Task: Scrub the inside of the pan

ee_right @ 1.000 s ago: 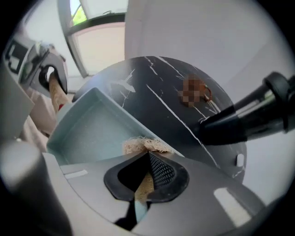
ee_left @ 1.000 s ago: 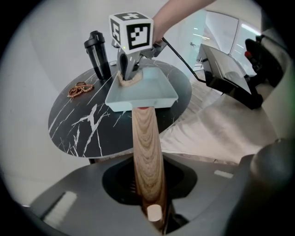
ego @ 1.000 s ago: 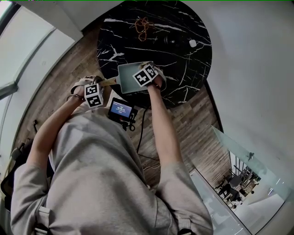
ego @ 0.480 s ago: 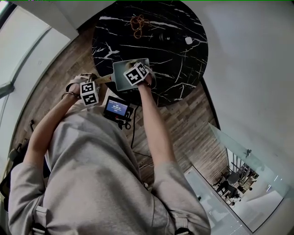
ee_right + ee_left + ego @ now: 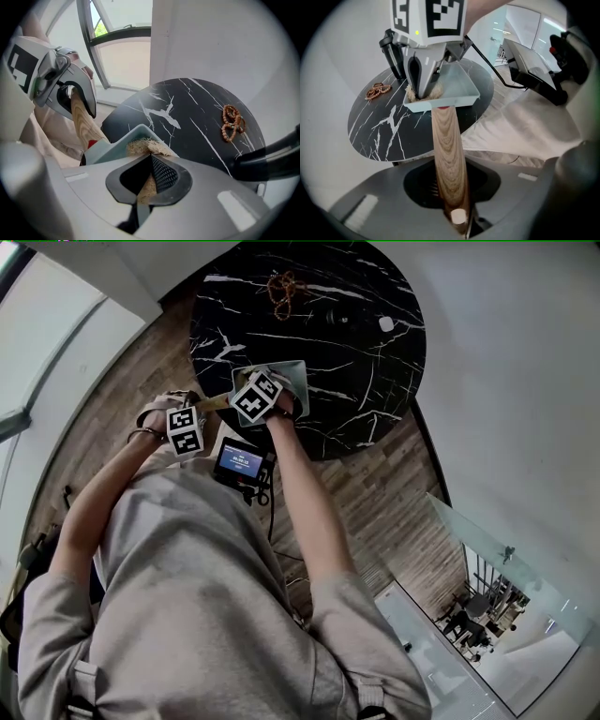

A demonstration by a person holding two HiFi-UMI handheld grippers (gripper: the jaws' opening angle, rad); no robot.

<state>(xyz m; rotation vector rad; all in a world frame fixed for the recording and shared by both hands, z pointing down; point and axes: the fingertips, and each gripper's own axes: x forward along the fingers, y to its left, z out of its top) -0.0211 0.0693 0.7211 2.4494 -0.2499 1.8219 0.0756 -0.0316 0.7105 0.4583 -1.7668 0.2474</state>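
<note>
A pale green rectangular pan (image 5: 294,374) rests on the round black marble table (image 5: 366,362). Its wooden handle (image 5: 447,154) runs back into my left gripper (image 5: 457,214), which is shut on the handle's end. In the head view the left gripper (image 5: 206,411) sits at the table's near-left edge. My right gripper (image 5: 266,388) points down into the pan's handle-side end. It is shut on a tan fibre scrubber (image 5: 144,147) that presses against the pan's (image 5: 112,144) inside. From the left gripper view, the scrubber (image 5: 435,92) lies at the pan's (image 5: 459,89) near-left corner.
A brown bead string (image 5: 279,292) lies at the table's far side, also in the right gripper view (image 5: 231,123). A black cup (image 5: 393,52) stands behind the pan, and a small white object (image 5: 386,323) lies far right. A screen device (image 5: 241,462) with a cable hangs at my waist.
My right gripper has slid the scrubber leftwards across the pan, from its right part to its handle-side end. The left gripper and the pan have stayed put.
</note>
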